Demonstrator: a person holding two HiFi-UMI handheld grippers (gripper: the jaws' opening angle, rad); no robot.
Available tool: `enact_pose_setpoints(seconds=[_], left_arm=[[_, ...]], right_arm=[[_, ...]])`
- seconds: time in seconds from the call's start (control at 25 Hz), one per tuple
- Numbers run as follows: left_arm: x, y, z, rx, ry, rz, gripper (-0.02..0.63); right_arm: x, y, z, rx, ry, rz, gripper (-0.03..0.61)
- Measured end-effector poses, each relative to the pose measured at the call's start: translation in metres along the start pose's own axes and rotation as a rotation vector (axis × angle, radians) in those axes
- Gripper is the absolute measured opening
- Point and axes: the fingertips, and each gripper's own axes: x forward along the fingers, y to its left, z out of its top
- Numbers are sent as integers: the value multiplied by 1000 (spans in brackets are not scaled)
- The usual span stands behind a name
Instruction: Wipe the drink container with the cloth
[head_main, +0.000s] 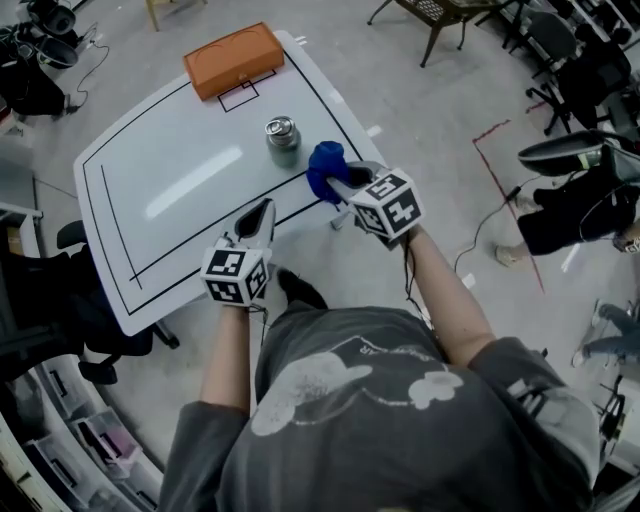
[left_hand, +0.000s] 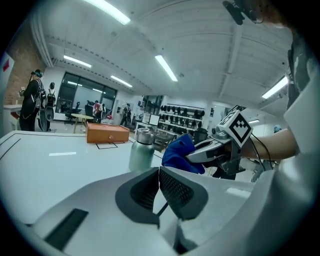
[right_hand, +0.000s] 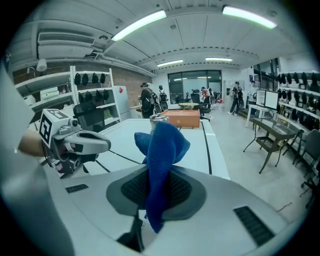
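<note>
holding blue cloth (right_hand: 161, 145) clamped in right gripper (right_hand: 156, 189) fingers, just right of drink container (head_main: 283, 140) on counter (head_main: 170, 200); left gripper (left_hand: 159, 186) fingers closed together, empty; wiping apparently not started.

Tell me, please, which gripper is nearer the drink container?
Right. The right gripper, shut on the blue cloth, is close beside the drink container; the left gripper sits farther back.

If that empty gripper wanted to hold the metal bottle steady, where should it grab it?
Probably the bottle's straight cylindrical body, below the cap, coming level from the left: it stands upright, and the cloth in the right gripper crowds its right side.
</note>
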Motion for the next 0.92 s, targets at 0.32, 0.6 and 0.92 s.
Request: enact_pose_setpoints(seconds=[0.32, 0.6, 0.92], left_arm=[[-27, -49, -22, 0, -7, 49, 6], [-63, -88, -45, -3, -14, 85, 6], [-95, -130, -76, -21, -18, 107, 6]], right_arm=[[-41, 27, -37, -14, -16, 25, 58], [-85, 59, -71, -24, -35, 47, 58], [-121, 89, -111, -27, -38, 67, 58]])
